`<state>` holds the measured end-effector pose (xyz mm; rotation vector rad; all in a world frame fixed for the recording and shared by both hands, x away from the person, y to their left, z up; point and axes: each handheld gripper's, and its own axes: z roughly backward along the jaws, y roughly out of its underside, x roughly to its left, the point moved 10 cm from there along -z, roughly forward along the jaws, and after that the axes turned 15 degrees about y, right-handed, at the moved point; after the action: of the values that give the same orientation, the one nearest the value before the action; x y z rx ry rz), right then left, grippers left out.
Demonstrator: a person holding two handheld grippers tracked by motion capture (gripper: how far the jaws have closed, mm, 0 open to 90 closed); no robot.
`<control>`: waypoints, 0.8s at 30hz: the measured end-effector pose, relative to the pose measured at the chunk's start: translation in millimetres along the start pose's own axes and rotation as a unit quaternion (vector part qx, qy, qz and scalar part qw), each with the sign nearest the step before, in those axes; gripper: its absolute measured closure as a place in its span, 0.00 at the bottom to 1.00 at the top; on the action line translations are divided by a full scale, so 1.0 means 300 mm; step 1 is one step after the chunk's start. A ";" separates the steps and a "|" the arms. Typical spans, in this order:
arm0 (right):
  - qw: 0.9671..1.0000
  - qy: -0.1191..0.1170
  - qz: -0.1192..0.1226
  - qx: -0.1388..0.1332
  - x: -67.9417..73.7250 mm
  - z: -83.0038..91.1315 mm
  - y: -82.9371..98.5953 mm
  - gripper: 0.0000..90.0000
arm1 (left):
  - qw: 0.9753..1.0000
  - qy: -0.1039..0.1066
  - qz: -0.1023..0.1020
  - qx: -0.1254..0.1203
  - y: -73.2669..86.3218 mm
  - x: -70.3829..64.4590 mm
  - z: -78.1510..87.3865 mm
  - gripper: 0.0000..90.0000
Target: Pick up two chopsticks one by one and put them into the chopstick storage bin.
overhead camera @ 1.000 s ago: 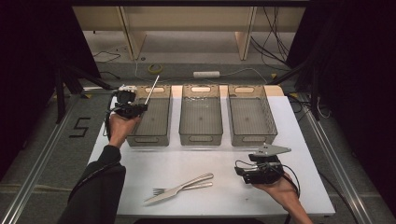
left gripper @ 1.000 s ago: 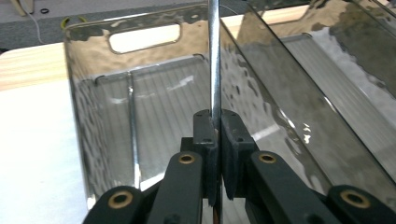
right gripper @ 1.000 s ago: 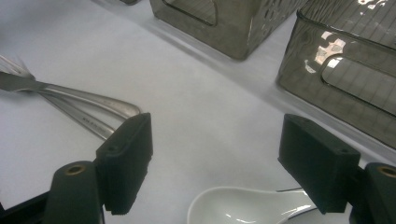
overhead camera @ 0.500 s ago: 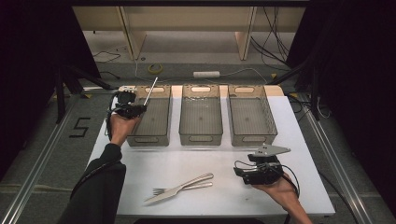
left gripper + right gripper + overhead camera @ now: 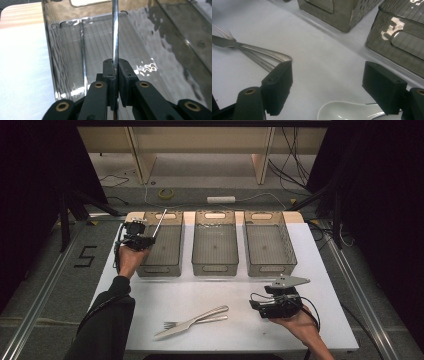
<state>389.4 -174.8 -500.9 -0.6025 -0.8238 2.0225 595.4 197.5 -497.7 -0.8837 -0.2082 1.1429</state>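
White spoon point(image 5: 352, 111) between right tongs point(image 5: 332, 85); hidden from high view.

White spoon point(image 5: 347, 111) (black tongs point(image 5: 327, 86))

White table point(image 5: 320, 270), three grey bins point(image 5: 214, 242), fork point(image 5: 192, 322), knife point(image 5: 187, 323), white spoon point(image 5: 347, 111)

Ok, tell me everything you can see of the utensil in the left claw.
The utensil is a slim, shiny metal handle, apparently steel. The left claw is shut on it, and it rises from the jaws, tilted, over the left bin, a smoky translucent plastic one. Its working end is hidden, so its type is unclear.
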 end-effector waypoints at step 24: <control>0.998 0.042 -0.039 0.010 -0.072 -0.001 0.002 0.28 | 0.998 0.050 -0.002 -0.041 0.055 -0.143 0.139 0.33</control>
<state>400.6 -193.4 -499.1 -0.6304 -0.7655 1.9198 541.6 183.9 -470.0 -1.0094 -0.1752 1.0886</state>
